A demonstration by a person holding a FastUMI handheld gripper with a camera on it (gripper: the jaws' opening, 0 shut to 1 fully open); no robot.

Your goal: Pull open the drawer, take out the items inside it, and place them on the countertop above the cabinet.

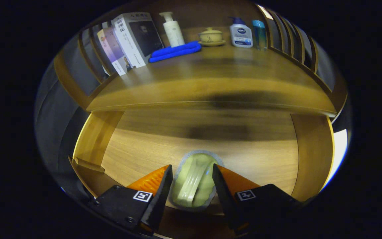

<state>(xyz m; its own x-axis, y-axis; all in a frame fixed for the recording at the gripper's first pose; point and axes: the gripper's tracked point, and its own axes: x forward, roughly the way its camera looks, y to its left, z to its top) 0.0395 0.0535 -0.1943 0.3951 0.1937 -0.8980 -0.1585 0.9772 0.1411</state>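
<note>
Both fingers of the gripper (192,186) pinch the pale green packaged item (195,181) over the open wooden drawer (144,149), but that slick wrapper could slip loose on the lift.

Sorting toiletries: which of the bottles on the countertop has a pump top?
The tall white bottle behind the blue cloth; the blue-labelled bottle and teal bottle have caps.

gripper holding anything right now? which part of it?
Yes: the gripper is closed on a pale green packet with a grey rim, one finger on each long side near its middle, above the open drawer.
</note>
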